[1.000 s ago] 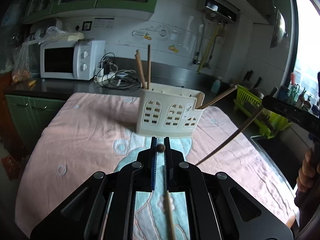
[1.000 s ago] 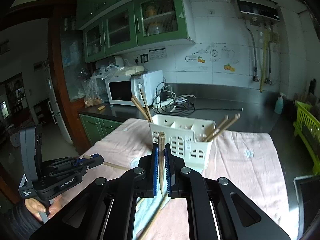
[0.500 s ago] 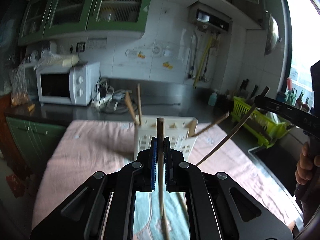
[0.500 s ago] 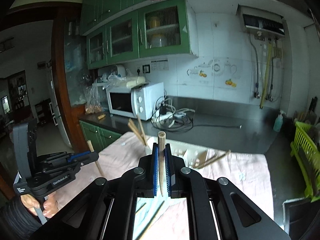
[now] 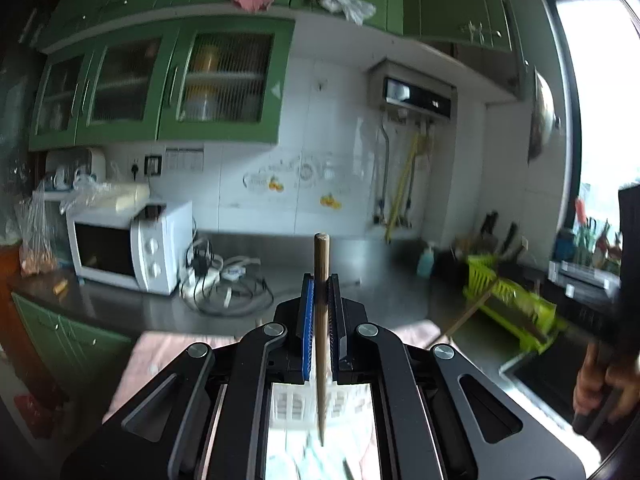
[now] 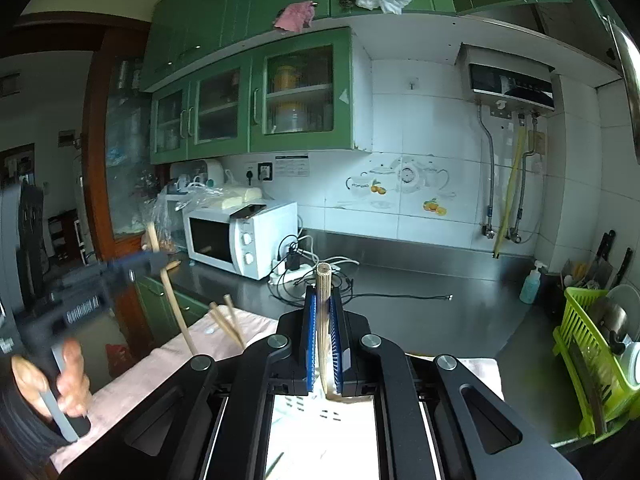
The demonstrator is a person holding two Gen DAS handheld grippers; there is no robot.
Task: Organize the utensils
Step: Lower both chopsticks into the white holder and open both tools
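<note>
My left gripper (image 5: 320, 286) is shut on a wooden chopstick (image 5: 321, 264) that stands upright between its blue pads, tip pointing down over the white utensil holder (image 5: 296, 402) seen below it. My right gripper (image 6: 323, 302) is shut on another chopstick (image 6: 323, 280), also upright, above the white holder (image 6: 316, 404). In the right wrist view the left gripper (image 6: 132, 264) shows blurred at left with its chopstick (image 6: 176, 312), and two chopsticks (image 6: 228, 322) stick out of the holder. The right gripper's chopstick shows in the left wrist view (image 5: 466, 316).
A pink cloth (image 6: 160, 364) covers the table. Behind it a dark counter holds a white microwave (image 6: 240, 238), a cable tangle (image 6: 304, 268), a soap bottle (image 6: 530, 282) and a green dish rack (image 6: 592, 352). Green cabinets hang above.
Both grippers have risen and tilted up, so the holder has dropped to the bottom of both views. Each chopstick now stands upright above the holder.
</note>
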